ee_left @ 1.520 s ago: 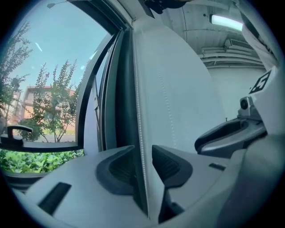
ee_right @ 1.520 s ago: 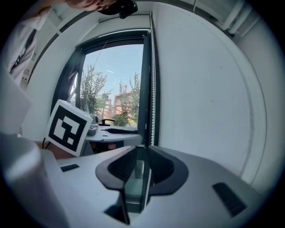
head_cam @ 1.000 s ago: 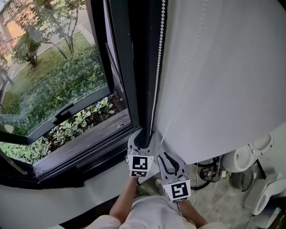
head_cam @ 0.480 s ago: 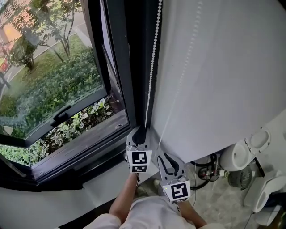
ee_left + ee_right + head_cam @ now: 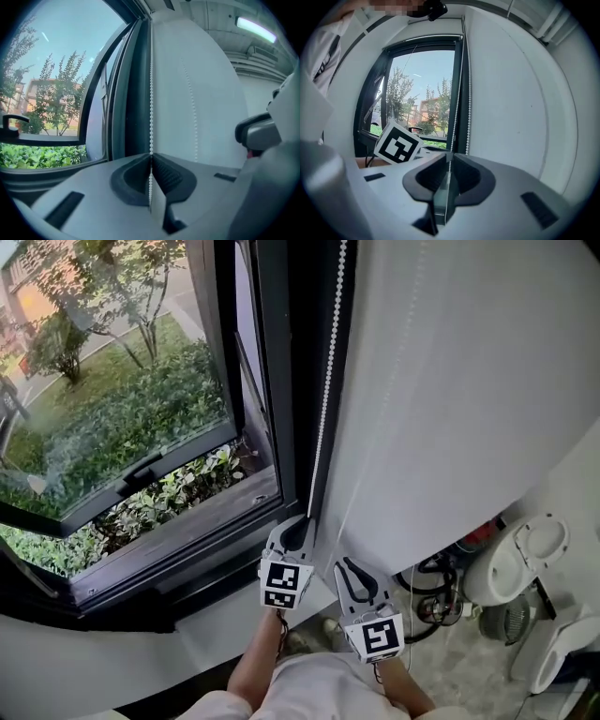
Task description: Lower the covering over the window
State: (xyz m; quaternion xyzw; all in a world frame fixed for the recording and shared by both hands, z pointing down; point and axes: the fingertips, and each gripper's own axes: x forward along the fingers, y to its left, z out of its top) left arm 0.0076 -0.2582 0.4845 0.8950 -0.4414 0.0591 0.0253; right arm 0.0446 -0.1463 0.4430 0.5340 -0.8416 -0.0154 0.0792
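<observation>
1. The bead chain (image 5: 325, 399) runs off the head view's top edge, so you can't see where it hangs from
2. The blind (image 5: 450, 409) is cut by the top and right edges
3. Your left forearm (image 5: 258, 667) leaves at the bottom edge
4. The white units (image 5: 525, 568) at the right are partly cut off; you can't tell what they are

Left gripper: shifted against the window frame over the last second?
No. The left gripper sits at the foot of the black window frame as before in the head view; only its tongs have closed, onto the bead chain.
</observation>
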